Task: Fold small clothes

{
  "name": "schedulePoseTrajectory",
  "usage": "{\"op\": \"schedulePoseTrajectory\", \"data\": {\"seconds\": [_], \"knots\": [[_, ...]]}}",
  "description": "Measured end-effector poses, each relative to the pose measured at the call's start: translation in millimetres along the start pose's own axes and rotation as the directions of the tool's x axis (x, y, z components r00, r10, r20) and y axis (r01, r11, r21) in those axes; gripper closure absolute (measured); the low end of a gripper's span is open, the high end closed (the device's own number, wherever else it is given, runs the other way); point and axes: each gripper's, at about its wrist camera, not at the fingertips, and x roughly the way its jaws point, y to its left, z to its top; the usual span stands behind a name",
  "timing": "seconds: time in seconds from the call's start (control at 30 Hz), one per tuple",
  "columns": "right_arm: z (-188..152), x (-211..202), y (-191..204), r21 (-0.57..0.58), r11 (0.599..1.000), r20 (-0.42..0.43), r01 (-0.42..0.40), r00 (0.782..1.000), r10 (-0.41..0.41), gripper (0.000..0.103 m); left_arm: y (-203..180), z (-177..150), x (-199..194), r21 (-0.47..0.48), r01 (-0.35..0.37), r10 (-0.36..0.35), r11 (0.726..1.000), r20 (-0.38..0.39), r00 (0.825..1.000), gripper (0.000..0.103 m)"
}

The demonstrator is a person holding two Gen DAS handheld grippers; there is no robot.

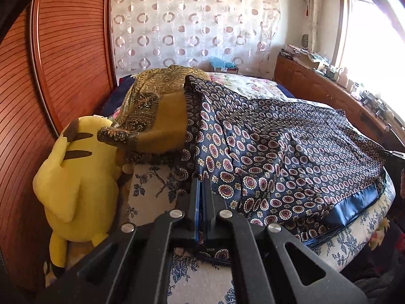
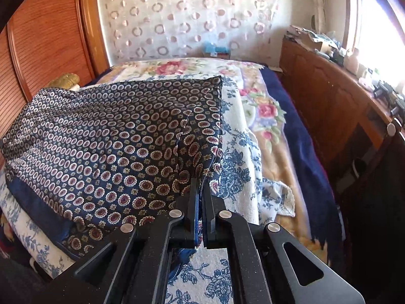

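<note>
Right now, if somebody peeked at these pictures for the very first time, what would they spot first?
Probably the big yellow plush toy with brown stripes, slumped at the bed's left edge against the reddish slatted wooden panel. Next comes the shiny navy cloth with red and white medallions, spread across the blue-flowered white bedcover. The left gripper and right gripper each pinch a near corner of that cloth.
</note>
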Motion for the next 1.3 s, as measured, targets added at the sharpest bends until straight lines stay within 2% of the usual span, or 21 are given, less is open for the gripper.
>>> {"op": "schedulePoseTrajectory", "data": {"seconds": [0.23, 0.33, 0.47, 0.5, 0.63, 0.67, 0.73, 0.77, 0.8, 0.9, 1.03, 1.3], "knots": [[-1, -16, 11, -0.013, 1.000, 0.053, 0.028, 0.998, -0.028, 0.099, -10, 2, -16, 0.015, -0.002, 0.002, 1.000, 0.034, 0.999, 0.103], [1, -25, 18, -0.030, 0.999, 0.076, 0.035, 0.997, -0.033, 0.094, -15, 5, -22, 0.026, -0.005, 0.004, 1.000, 0.045, 0.999, 0.103], [4, -34, 26, -0.046, 0.997, 0.114, 0.067, 0.992, -0.061, 0.052, -16, 6, -24, 0.021, 0.000, -0.001, 1.000, 0.048, 0.999, 0.103], [4, -35, 29, -0.049, 0.996, 0.122, 0.072, 0.990, -0.066, 0.050, -16, 6, -25, 0.019, 0.004, -0.005, 1.000, 0.053, 0.999, 0.103], [4, -36, 39, -0.059, 0.996, 0.137, 0.067, 0.989, -0.058, 0.050, -18, 5, -33, 0.025, 0.001, -0.002, 1.000, 0.066, 0.998, 0.100], [4, -36, 41, -0.060, 0.996, 0.139, 0.065, 0.989, -0.056, 0.049, -18, 6, -35, 0.027, 0.001, -0.003, 1.000, 0.069, 0.998, 0.096], [3, -37, 47, -0.065, 0.996, 0.144, 0.054, 0.989, -0.044, 0.049, -18, 6, -39, 0.030, 0.003, -0.005, 1.000, 0.075, 0.997, 0.080], [2, -37, 52, -0.068, 0.997, 0.148, 0.045, 0.988, -0.034, 0.049, -17, 7, -40, 0.030, 0.004, -0.006, 1.000, 0.082, 0.997, 0.064], [2, -38, 54, -0.070, 0.997, 0.151, 0.036, 0.988, -0.025, 0.049, -16, 7, -41, 0.029, 0.006, -0.008, 1.000, 0.086, 0.996, 0.058], [-1, -38, 68, -0.089, 0.996, 0.151, -0.004, 0.988, 0.017, 0.048, -11, 6, -34, 0.019, 0.016, -0.017, 1.000, 0.069, 0.997, 0.050], [-7, -29, 93, -0.122, 0.991, 0.132, -0.061, 0.988, 0.077, 0.047, -8, 2, -10, 0.013, -0.016, 0.016, 1.000, 0.015, 1.000, 0.050], [-20, 4, 136, -0.177, 0.974, 0.049, -0.139, 0.987, 0.150, 0.047, 9, -7, 28, -0.035, -0.014, 0.011, 0.999, -0.075, 0.997, 0.050]]}}
